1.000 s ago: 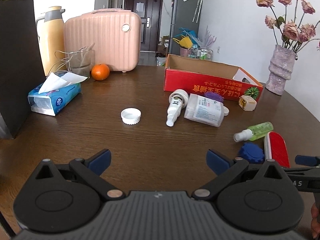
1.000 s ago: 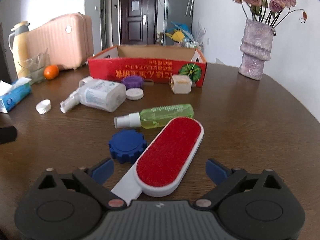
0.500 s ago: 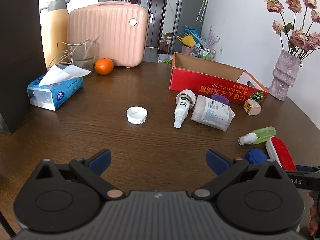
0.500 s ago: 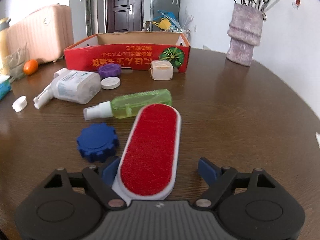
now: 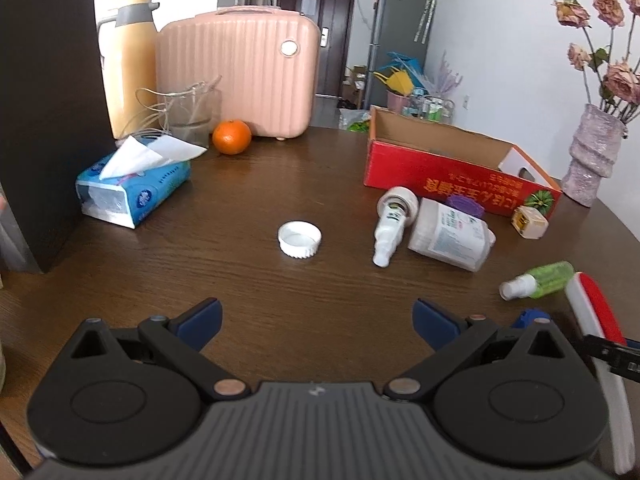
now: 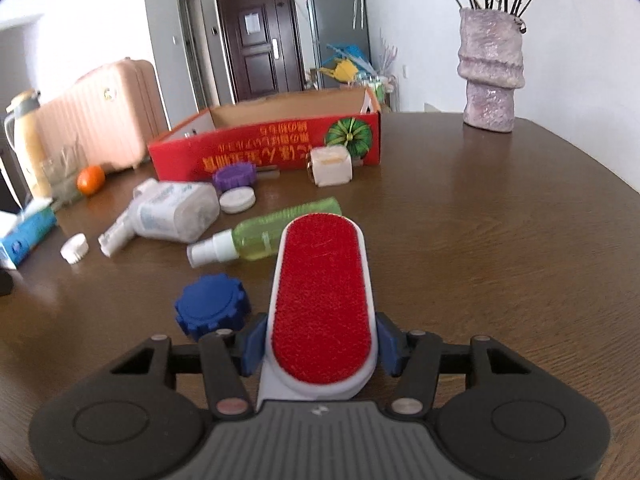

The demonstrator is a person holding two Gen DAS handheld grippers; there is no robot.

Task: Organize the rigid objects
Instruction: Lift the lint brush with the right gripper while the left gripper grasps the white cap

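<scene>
**Right gripper closed on the lint brush, left gripper wide and empty**

I hold a two-finger gripper in each hand over a round dark wooden table point(image 5: 320, 184).

At the far left of the table lies a blue tissue pack point(image 5: 132, 188), with an orange point(image 5: 231, 137) behind it near a pink case point(image 5: 240, 80). My left gripper point(image 5: 316, 316) hovers over bare wood with its blue pads spread wide and nothing between them. Beyond it a white ribbed cap point(image 5: 300, 238) sits alone, mouth up.

Further right, a small white spray bottle point(image 5: 393, 224) and a larger white bottle point(image 5: 450, 238) lie on their sides just beside each other, in front of an open red cardboard box point(image 6: 280, 148). A purple gear-shaped lid point(image 6: 234, 175) and a flat white lid point(image 6: 237, 201) lie close to the box's front wall, as does a small cream cube point(image 6: 331, 166).

Nearer me, a green spray bottle point(image 6: 272, 234) lies on its side, and a blue gear-shaped lid point(image 6: 212, 306) sits just beside my right gripper point(image 6: 320, 346). That gripper's jaws have just been closing, and its pads now press both sides of the red lint brush point(image 6: 322, 304), which points away from me toward the green bottle.

At the far right stands a vase of dried roses point(image 6: 490, 68).
</scene>
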